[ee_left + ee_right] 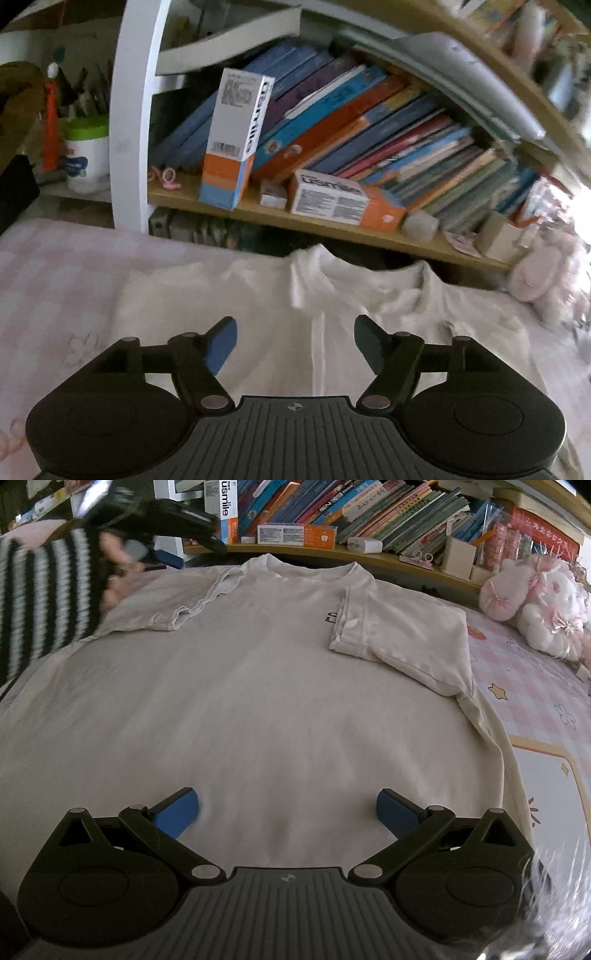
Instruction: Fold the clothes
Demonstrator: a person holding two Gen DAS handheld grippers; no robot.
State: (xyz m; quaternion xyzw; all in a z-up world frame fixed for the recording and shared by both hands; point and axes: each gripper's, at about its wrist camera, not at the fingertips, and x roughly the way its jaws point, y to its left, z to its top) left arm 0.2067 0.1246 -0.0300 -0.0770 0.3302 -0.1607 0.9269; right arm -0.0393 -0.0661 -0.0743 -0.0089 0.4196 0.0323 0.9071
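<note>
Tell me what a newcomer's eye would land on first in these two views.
The white T-shirt spread flat over the bed, filling the right wrist view, with both sleeves already folded inward. Behind it, a shelf crammed with leaning books and orange-and-white boxes. At upper left in the right wrist view, a striped sleeve holds the left hand-held gripper, jaws open over the collar.

A bedroom in a home, likely a child's; a bed with a pink checked sheet (546, 701) printed with stars and flowers fills the foreground; a wooden shelf (332, 227) runs along its far side, packed with leaning picture books (369, 122) and toothpaste boxes (343, 201); pink and white plush toys (535, 605) sit at the bed's edge; a cup of pens (86, 147) stands beside the white shelf frame (129, 129)
</note>
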